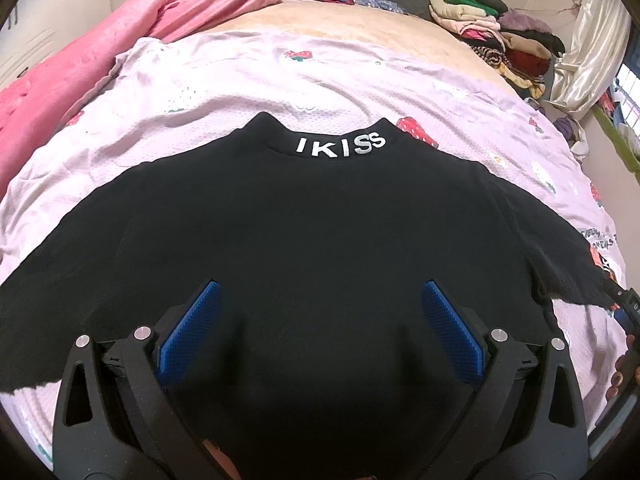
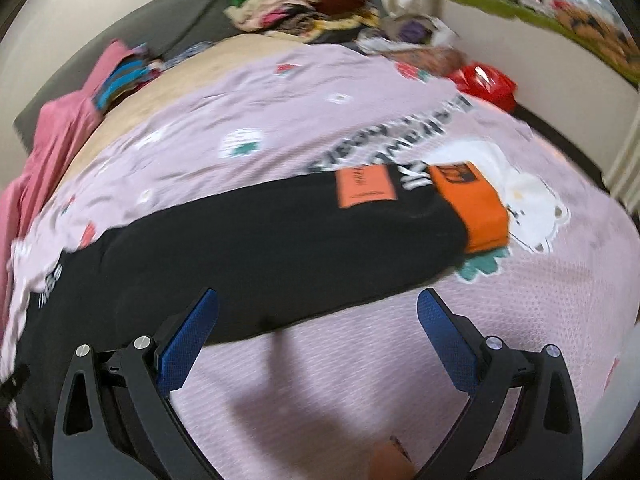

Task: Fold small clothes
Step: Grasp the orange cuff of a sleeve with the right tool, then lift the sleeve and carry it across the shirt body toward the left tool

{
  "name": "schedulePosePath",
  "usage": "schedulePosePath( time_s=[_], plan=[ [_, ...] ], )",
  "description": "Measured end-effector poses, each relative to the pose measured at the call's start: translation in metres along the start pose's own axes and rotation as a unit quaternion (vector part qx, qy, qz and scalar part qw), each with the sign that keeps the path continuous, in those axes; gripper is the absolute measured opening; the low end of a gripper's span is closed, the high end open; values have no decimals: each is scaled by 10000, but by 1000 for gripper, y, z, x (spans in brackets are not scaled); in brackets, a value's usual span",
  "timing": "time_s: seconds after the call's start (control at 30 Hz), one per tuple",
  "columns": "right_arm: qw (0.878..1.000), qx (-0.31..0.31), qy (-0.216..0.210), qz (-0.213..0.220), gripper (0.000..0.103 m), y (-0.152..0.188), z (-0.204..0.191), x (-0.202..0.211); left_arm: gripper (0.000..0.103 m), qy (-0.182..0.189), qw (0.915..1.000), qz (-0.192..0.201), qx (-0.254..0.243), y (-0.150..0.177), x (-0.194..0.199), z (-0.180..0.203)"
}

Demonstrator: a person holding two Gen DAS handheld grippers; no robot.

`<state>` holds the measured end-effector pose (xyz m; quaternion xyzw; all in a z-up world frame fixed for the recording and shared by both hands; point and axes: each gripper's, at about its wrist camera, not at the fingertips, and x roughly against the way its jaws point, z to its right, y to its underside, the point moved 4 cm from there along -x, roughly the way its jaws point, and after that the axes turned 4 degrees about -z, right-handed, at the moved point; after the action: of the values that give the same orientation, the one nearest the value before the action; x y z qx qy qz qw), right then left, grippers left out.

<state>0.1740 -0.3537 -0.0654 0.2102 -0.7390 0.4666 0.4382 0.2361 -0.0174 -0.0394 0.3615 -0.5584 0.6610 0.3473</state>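
While both claws hang spread wide with nothing between their blue pads, a black top [image 1: 312, 216] lies flat on a bed covered by a pale lilac sheet [image 1: 224, 80] printed with strawberries. Seen from the left wrist, the left claw [image 1: 320, 312] sits low over the body of the top, its collar pointing away and showing white stitched letters [image 1: 341, 146] reading "IKISS"; both sleeves stretch out sideways. At the far right edge of that view, part of the right claw [image 1: 628, 304] shows near the end of one sleeve, with fingertips of a hand just below it. The right wrist view is blurred: the right claw [image 2: 318, 320] hovers over bare sheet beside a black sleeve [image 2: 280, 248] that ends in an orange cuff [image 2: 476, 208], with an orange patch [image 2: 364, 187] close to it. A pink blanket [image 1: 80, 60] is bunched along the bed's left side, and a pile of mixed clothes [image 1: 492, 36] sits at the far right corner.
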Motion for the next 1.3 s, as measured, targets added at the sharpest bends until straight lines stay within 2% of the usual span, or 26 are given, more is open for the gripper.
schedulePosePath(
  time_s=[0.33,0.47,0.57,0.63,0.67,0.7,0.73,0.97,1.17,1.3],
  plan=[
    [9948,-981,-38,-270,99,-17,56,-32,94,43,9999,-101,-5,-14,-21,13],
    [9896,-1406,-245,-158,97,-27,72,-42,94,31,9998,-177,71,-13,-28,11],
    [9833,-1777,-376,71,77,-33,85,-43,94,13,9997,-202,108,-12,-29,8],
    [9777,-2025,-523,201,43,-37,93,-42,94,22,9997,-183,148,-12,-27,5],
    [9752,-2112,-616,248,34,-39,98,-42,94,32,9997,-159,161,-12,-25,4],
    [9733,-2166,-706,287,20,-40,100,-41,94,34,9997,-135,176,-13,-22,3],
    [9723,-2163,-818,339,17,-41,101,-38,94,39,9997,-115,199,-13,-19,2],
    [9743,-1526,-1361,949,14,-51,72,7,94,87,9997,115,219,-22,8,-3],
    [9744,-833,-1718,1190,13,-59,28,42,94,163,9988,288,372,-30,29,-15],
    [9696,-390,-2039,1292,13,-59,-7,63,94,209,9979,415,450,-33,41,-25]
  ],
)
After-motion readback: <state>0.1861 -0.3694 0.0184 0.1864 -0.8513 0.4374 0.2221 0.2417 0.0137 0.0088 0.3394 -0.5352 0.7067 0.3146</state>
